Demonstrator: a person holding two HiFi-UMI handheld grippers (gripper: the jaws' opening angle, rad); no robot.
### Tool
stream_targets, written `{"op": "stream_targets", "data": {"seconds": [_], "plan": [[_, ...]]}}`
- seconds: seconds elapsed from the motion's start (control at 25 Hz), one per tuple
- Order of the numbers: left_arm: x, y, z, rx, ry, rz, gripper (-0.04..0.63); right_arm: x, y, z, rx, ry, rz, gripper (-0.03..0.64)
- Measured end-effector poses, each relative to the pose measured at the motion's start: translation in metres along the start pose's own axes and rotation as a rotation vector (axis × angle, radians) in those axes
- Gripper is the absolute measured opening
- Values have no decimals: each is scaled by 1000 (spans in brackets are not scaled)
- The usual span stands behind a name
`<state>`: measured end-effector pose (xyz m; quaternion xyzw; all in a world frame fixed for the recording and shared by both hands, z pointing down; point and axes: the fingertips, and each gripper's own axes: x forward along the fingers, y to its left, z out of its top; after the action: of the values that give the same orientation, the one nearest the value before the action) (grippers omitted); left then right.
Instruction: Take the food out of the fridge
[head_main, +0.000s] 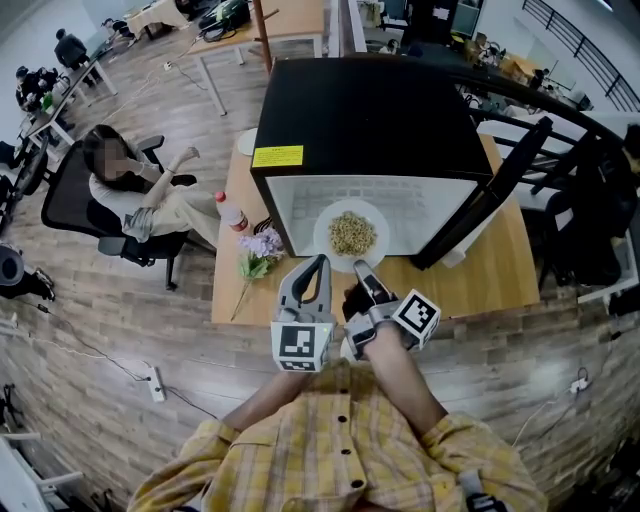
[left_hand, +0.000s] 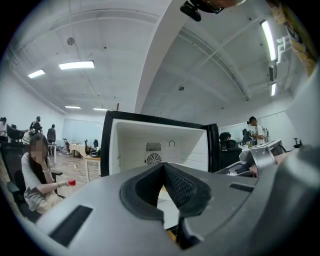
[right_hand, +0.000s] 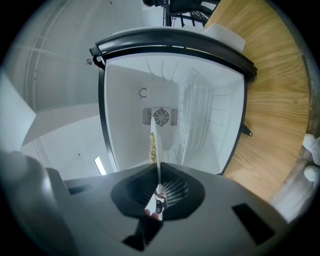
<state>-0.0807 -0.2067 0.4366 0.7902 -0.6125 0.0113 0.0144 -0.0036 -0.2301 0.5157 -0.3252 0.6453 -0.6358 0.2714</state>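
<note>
A black mini fridge (head_main: 370, 110) stands on a wooden table (head_main: 500, 285) with its door (head_main: 480, 205) swung open to the right. A white plate (head_main: 325, 236) of pale yellow food (head_main: 352, 232) sits at the fridge's mouth. My right gripper (head_main: 360, 268) is shut on the plate's near rim. In the right gripper view the plate (right_hand: 155, 150) runs edge-on between the jaws of that gripper (right_hand: 159, 172), with the food (right_hand: 151, 146) on its left face. My left gripper (head_main: 320, 262) is just left of the plate, shut and holding nothing. The left gripper (left_hand: 163, 167) faces the fridge's white interior (left_hand: 150, 137).
A bottle with a red cap (head_main: 231, 212) and a bunch of purple flowers (head_main: 260, 245) lie on the table left of the fridge. A person sits in an office chair (head_main: 130, 190) further left. Desks and railings fill the room behind.
</note>
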Motion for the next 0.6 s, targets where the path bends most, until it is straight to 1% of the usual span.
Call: {"op": "stream_targets", "data": {"seconds": [0.28,0.44,0.6], "plan": [[-3,2,-1,2,7,8,8,-4,-5,-2,-2,4,-30,18],[-5,7,-1,-2,6,24,8,-5,-2,-4,-11,8,-25,18],[-4,7,-2,-4,4,22,8,-6,-2,-4,-18,2,-27,18]]}}
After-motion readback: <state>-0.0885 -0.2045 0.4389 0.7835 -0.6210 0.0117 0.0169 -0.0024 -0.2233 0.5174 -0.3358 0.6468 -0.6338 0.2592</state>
